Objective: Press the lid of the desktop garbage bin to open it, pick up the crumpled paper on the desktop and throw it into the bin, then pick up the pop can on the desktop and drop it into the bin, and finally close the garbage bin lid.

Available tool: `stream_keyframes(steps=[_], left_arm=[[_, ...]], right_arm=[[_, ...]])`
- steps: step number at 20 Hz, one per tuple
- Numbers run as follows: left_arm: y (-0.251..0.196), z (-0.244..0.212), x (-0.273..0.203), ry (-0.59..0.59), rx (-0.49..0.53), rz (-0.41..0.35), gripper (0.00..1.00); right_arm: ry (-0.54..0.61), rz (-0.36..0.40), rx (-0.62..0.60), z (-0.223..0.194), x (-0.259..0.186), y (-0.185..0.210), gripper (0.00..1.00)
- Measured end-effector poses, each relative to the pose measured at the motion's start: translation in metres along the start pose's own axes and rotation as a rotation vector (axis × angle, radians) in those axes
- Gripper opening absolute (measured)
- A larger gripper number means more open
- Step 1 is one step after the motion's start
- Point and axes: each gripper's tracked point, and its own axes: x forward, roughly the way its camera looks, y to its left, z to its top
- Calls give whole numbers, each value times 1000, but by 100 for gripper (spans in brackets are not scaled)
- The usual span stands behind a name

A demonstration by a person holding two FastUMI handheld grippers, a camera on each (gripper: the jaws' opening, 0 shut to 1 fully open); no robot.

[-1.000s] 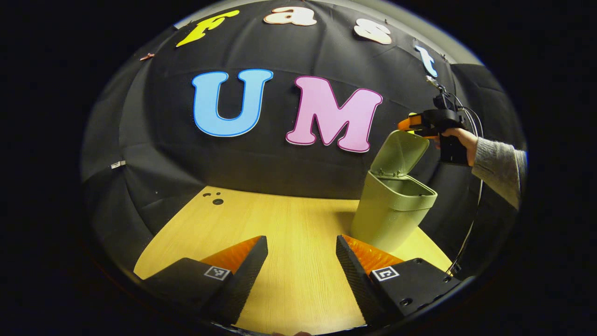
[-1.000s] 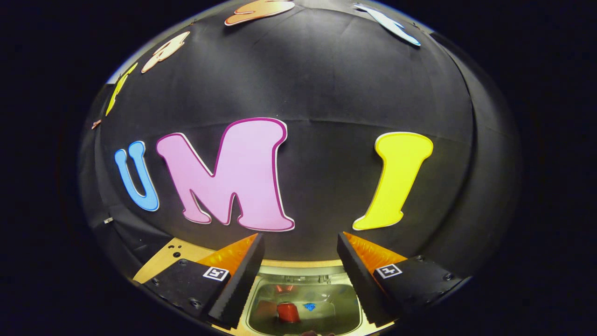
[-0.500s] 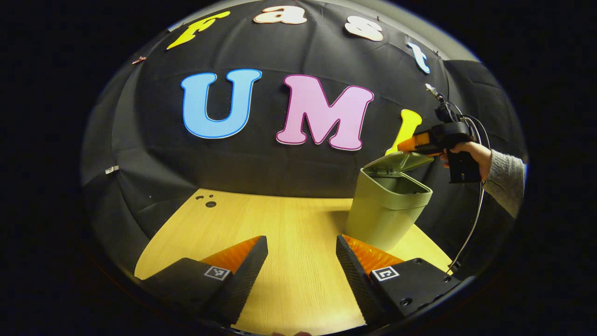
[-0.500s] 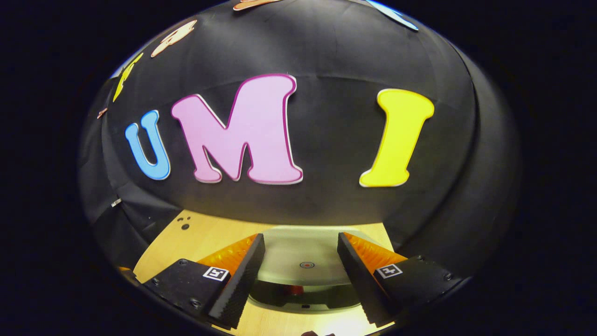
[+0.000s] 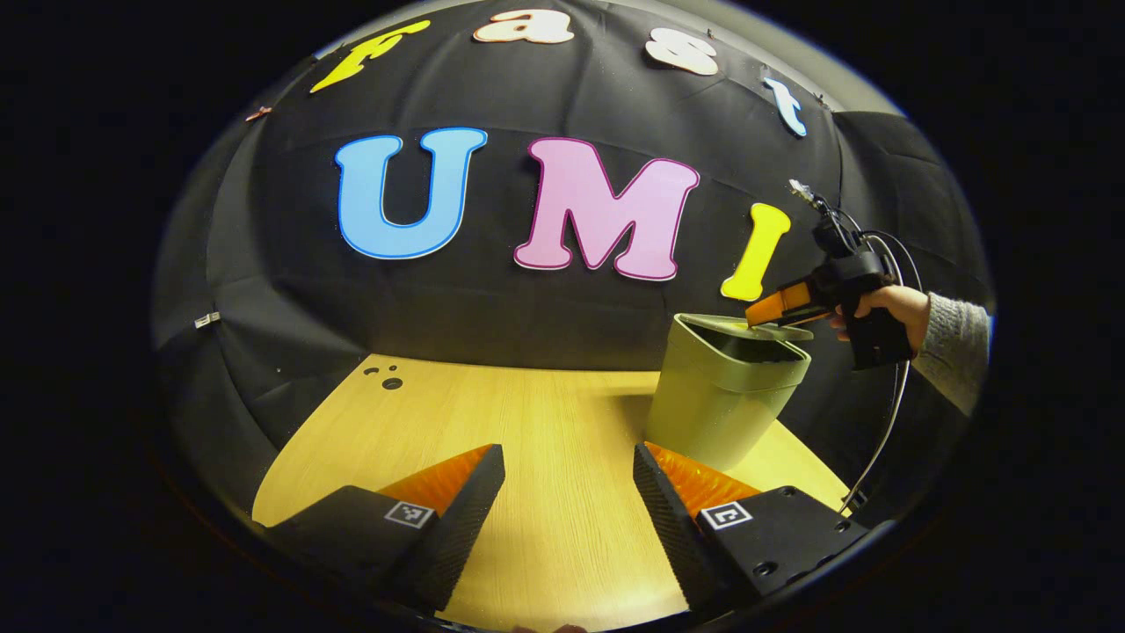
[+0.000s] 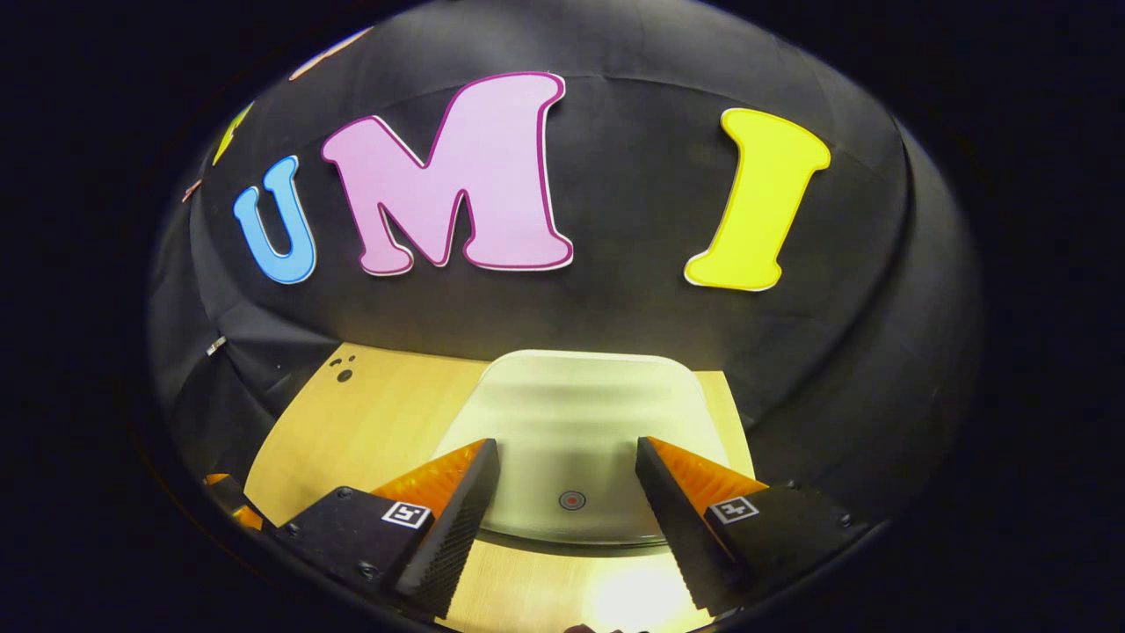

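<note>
Lid pushed nearly shut

My right hand-held gripper [image 6: 567,514], fingers apart, had lowered the lid [image 6: 576,431] onto the bin [image 5: 721,396]; my left hand-held gripper [image 5: 567,501] stayed apart over the bench [image 5: 527,422].

You see both views bent hard by the fisheye: the desk [image 5: 545,422] bows and the wall cloth balloons toward the edges, where brightness falls off. Light comes from above and the near side, so the wood glows warm while the cloth stays dim. In the right gripper view a bright glare patch sits on the desk at the bottom, and the bin lid [image 6: 580,431] looks soft and slightly smeared. The bin [image 5: 725,396] throws a faint shadow to its left.
</note>
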Motion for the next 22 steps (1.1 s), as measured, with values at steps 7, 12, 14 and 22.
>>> stream_keyframes(steps=[7,12,14,22], left_arm=[[5,-4,-1,6,-8,15,94],[6,-6,0,13,-17,25,94],[4,-7,1,15,-18,24,94],[3,-7,3,14,-23,18,94]], right_arm=[[29,6,-31,-23,5,1,99],[-42,30,-22,-25,6,1,99],[-81,27,-8,-27,6,0,99],[-149,7,62,-21,4,-4,99]])
